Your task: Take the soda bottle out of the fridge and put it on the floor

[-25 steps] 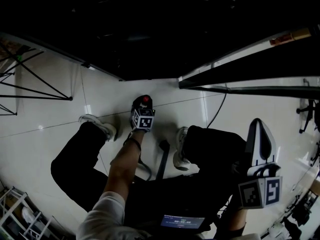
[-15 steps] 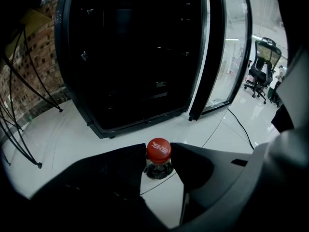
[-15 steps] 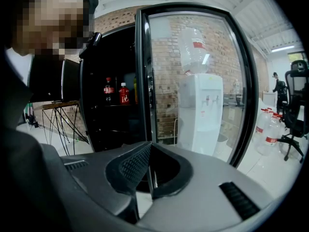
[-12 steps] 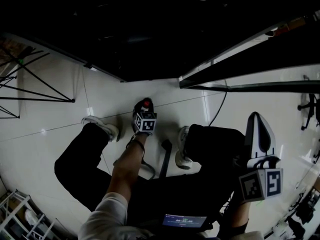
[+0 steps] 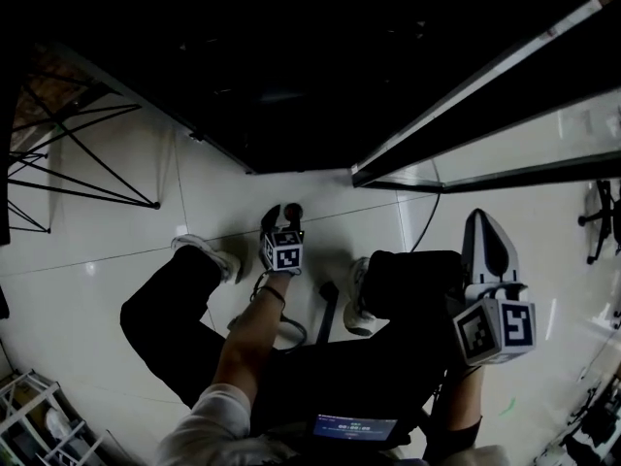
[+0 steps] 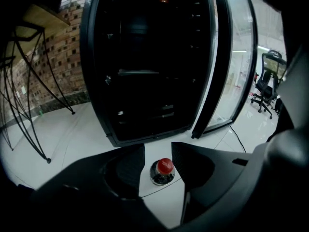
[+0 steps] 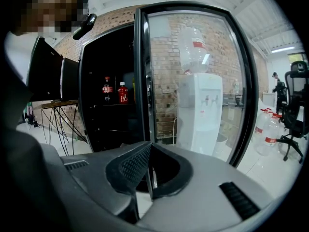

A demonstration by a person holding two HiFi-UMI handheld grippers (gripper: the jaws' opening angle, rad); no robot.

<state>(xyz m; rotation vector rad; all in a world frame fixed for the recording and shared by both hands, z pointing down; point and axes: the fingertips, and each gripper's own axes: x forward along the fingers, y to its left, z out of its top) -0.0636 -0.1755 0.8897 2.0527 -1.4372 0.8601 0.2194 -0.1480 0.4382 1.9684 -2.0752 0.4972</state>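
The left gripper [image 6: 158,151] hangs over the white floor [image 6: 72,129] in front of the open fridge [image 6: 145,57], and its jaws are opening. The soda bottle [image 6: 163,172] stands on the floor between them, red cap up, apparently clear of both pads. The right gripper [image 7: 148,149] has its jaws together on nothing.

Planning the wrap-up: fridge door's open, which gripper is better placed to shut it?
Probably right. The right gripper, jaws together and empty, faces the open glass door. The left gripper is low, its jaws opening around the soda bottle standing on the floor.
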